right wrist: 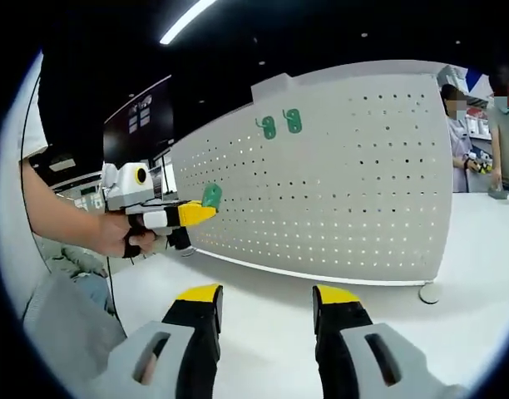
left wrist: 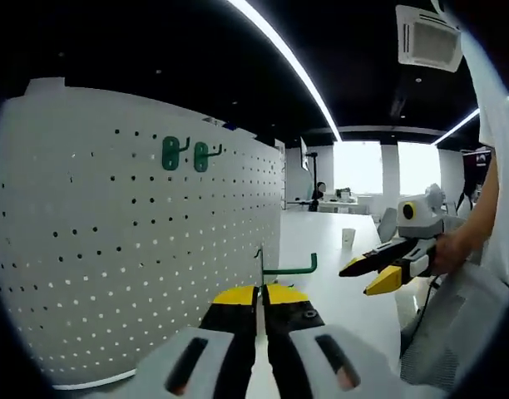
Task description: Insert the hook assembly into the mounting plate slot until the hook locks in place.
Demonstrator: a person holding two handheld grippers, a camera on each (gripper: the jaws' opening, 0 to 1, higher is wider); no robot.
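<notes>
Hook assembly (left wrist: 292, 268): clamped at your left gripper (left wrist: 260, 293) tips, just beside the white pegboard (left wrist: 138, 249). Right gripper (right wrist: 267, 299): jaws wide, empty, over the white table (right wrist: 263, 307). Ceiling light strips (left wrist: 288, 62) overhead.

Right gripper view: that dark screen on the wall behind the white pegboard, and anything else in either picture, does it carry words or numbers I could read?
Dark wall screen: pale rows of marks, too small and blurred to read.
White perforated pegboard: no writing.
Two green plastic hooks mounted on it: no label to be seen.
Green hook held in the left gripper: no label.
No legible text in either view.
</notes>
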